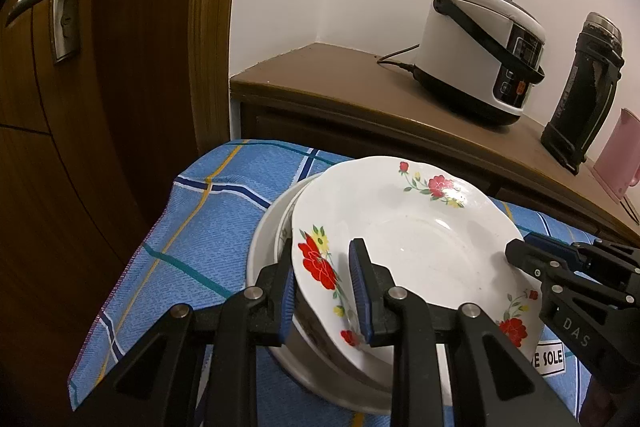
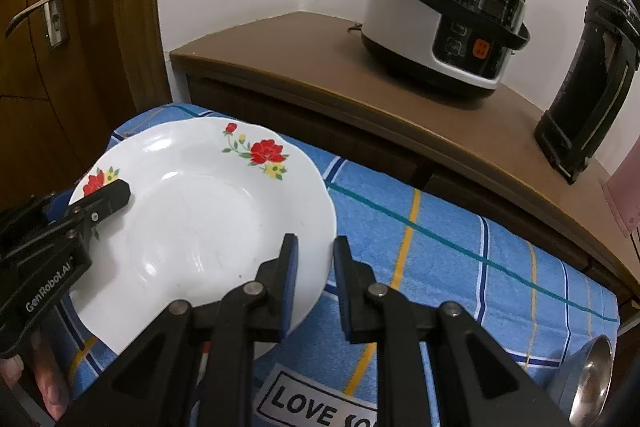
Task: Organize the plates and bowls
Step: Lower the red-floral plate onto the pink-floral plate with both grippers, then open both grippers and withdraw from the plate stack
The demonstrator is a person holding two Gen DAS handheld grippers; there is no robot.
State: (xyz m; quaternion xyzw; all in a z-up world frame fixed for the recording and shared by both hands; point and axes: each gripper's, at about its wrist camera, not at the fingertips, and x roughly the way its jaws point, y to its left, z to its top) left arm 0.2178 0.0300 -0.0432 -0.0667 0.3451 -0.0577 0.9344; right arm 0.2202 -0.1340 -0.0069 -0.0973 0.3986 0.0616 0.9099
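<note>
A white plate with red flowers [image 1: 420, 239] hangs tilted just over a stack of white bowls [image 1: 262, 247] on a blue checked cloth [image 1: 208, 211]. My left gripper [image 1: 320, 261] is shut on the plate's left rim, one pad under it and one on top. In the same view, my right gripper [image 1: 524, 247] clamps the opposite rim. In the right wrist view, the plate [image 2: 200, 211] has its near-right rim pinched by my right gripper [image 2: 315, 243]. The left gripper [image 2: 116, 195] bites the far-left rim. The stack is hidden under the plate there.
A wooden cabinet [image 2: 320, 75] behind the table carries a rice cooker [image 2: 444, 11], a black flask [image 2: 588, 79] and a pink jug [image 1: 618, 155]. A brown door [image 1: 64, 11] stands at left. A steel bowl [image 2: 592, 379] sits at the cloth's right end. A hand [image 2: 44, 383] holds the left gripper.
</note>
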